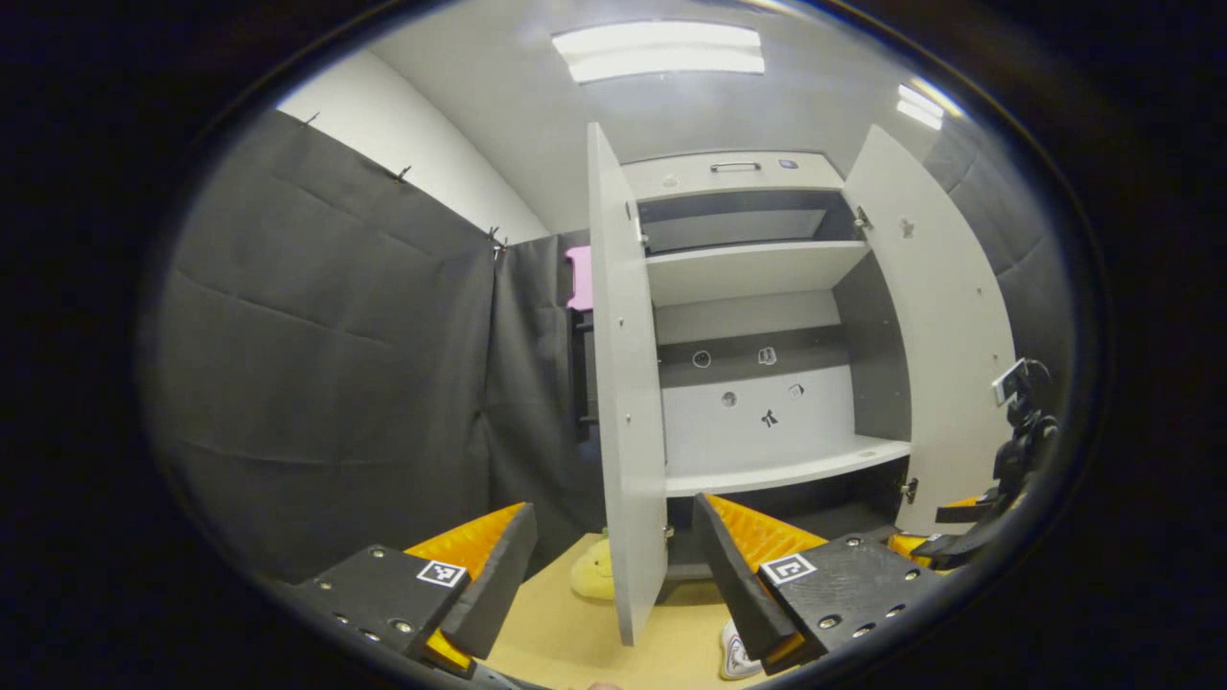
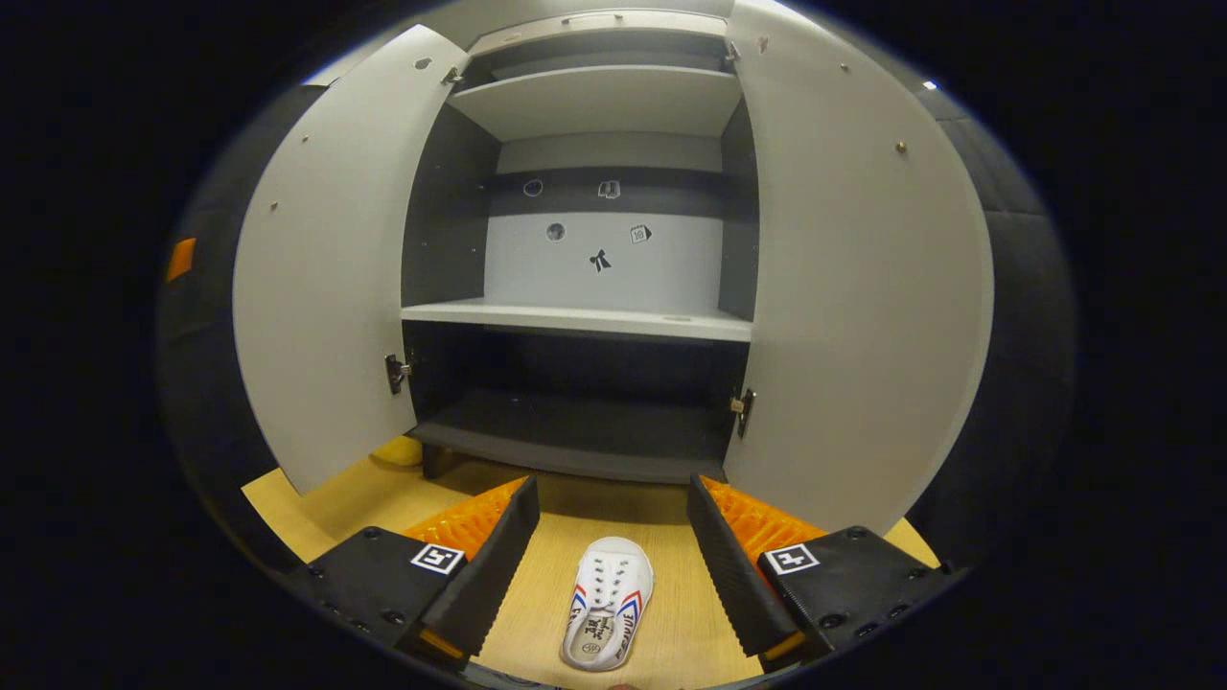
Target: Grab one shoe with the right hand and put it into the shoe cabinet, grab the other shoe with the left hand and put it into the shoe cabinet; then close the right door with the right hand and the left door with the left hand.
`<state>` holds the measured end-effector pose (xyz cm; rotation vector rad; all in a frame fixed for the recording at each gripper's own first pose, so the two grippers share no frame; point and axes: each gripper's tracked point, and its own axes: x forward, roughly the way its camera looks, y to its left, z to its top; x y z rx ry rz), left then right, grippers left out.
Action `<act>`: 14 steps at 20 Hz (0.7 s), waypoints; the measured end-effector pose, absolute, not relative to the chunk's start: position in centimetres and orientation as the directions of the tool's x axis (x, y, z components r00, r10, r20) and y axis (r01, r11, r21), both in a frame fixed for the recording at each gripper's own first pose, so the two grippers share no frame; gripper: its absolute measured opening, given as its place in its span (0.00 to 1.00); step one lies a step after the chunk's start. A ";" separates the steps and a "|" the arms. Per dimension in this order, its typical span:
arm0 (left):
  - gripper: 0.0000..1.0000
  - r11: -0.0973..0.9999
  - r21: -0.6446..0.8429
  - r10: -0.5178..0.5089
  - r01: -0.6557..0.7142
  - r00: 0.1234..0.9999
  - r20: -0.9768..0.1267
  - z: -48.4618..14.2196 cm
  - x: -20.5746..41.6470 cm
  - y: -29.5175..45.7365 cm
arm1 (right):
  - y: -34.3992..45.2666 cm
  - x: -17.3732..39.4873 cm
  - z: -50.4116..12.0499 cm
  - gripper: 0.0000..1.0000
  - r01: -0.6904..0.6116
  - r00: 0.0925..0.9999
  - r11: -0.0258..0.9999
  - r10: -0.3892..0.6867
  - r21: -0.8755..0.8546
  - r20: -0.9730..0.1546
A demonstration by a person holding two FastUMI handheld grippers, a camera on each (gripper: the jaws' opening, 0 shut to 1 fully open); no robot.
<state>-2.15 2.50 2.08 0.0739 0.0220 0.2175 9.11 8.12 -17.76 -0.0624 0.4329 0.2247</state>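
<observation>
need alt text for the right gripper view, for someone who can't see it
A white canvas sneaker lies on the light wooden floor between the open right gripper fingers, toe toward a pale grey shoe cabinet. Both cabinet doors stand wide open, shelves bare.

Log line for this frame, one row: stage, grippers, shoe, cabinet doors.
stage: pre-grasp | right gripper: open, shoe on floor between fingers | left gripper: open | shoe cabinet: both doors open, shelves bare
</observation>
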 end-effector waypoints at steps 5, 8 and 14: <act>0.95 0.961 0.090 0.262 -0.260 0.965 -0.015 2.3 -2.7 2.8 | 9.0 9.4 -22.6 0.98 -0.257 0.818 0.966 0.216 -0.004 -0.534; 0.94 0.954 0.096 0.286 -0.283 0.958 -0.023 2.4 -3.0 2.9 | 9.8 9.2 -25.6 0.98 -0.284 0.763 0.959 0.234 0.014 -0.603; 0.94 0.938 0.112 0.333 -0.327 0.943 -0.031 2.3 -3.3 3.3 | 10.6 7.8 -31.1 0.98 -0.317 0.648 0.948 0.239 0.029 -0.723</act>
